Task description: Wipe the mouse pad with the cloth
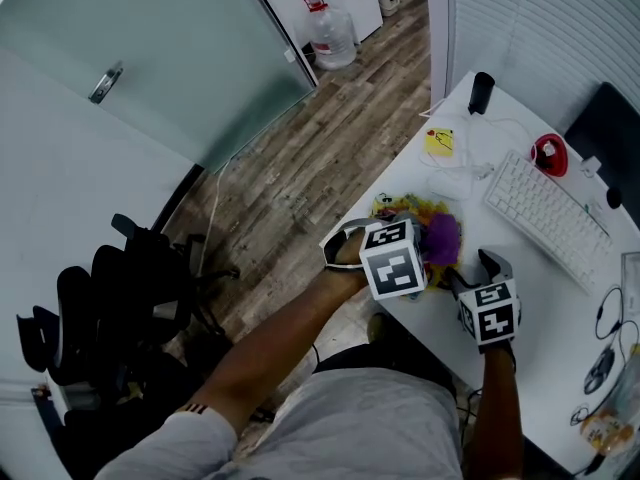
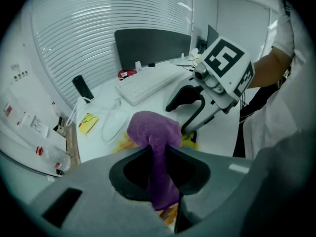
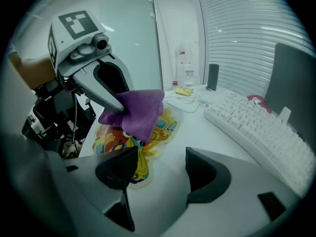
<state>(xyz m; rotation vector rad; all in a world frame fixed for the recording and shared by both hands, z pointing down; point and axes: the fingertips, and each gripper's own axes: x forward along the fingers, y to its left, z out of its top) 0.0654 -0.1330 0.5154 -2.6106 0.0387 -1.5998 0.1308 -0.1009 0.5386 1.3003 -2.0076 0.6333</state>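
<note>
Purple fuzzy cloth (image 2: 153, 127) is pinched in the left gripper (image 2: 157, 154) over the colourful cartoon-printed mouse pad (image 3: 148, 137); right gripper (image 3: 160, 157) gapes empty (unpinned, the pad may skid).

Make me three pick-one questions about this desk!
1. Where is the mouse pad? A on the desk; B on a bed; C in a box.
2. What colour is the cloth? A green; B purple; C white.
3. How are the right tongs? A shut on the cloth; B shut on a pen; C open, empty.

Answers:
1 A: the pad lies flat on the desk.
2 B: it looks purple in every view.
3 C: the jaws stand apart with nothing between them; the left tongs hold the cloth.
</note>
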